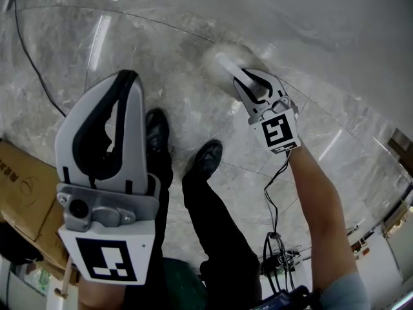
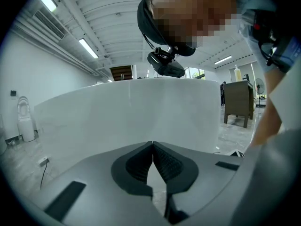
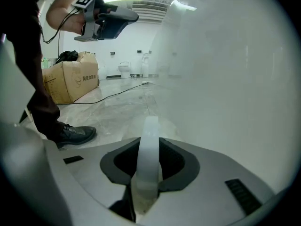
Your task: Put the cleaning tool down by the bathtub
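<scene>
- The right gripper (image 3: 149, 149) has its fingers pinched on the white handle of the cleaning tool (image 3: 151, 128), which runs up between the pads and out past the tips.
- In the head view the tool's pale, blurred head (image 1: 222, 57) sits low over the marble floor (image 1: 161, 37); whether it touches the floor cannot be told.
- The bathtub (image 3: 225, 79) rises as a plain white wall just beside the tool, on the right of the right gripper view.
- The left gripper (image 2: 153, 147) has its fingers pressed together with nothing between them (it is raised and faces the tub's wall).
- The person's black shoes (image 1: 206, 160) stand on the floor between the two grippers.
- A cardboard box (image 3: 70, 81) stands well apart, behind the feet.
</scene>
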Available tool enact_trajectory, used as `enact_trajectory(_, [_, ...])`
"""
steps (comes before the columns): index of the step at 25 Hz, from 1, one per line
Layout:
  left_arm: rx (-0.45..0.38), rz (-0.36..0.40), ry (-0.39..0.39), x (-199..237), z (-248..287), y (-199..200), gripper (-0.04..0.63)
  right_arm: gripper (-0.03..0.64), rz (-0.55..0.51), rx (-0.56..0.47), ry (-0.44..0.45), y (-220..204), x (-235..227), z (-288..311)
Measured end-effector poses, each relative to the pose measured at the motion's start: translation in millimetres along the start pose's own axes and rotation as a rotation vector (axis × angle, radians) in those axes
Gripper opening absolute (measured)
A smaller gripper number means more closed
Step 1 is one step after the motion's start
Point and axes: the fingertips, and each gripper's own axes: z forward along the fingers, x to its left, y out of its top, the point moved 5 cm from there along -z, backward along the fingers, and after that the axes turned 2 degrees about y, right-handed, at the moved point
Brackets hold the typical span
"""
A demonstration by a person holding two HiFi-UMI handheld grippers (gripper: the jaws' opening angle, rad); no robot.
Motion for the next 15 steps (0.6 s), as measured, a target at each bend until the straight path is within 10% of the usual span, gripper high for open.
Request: enact_trajectory(15, [-0.007,0.005,-0.019,1,15,-4,0.017,0.139,-0.004,0.029,-0.019,-16,-23,21])
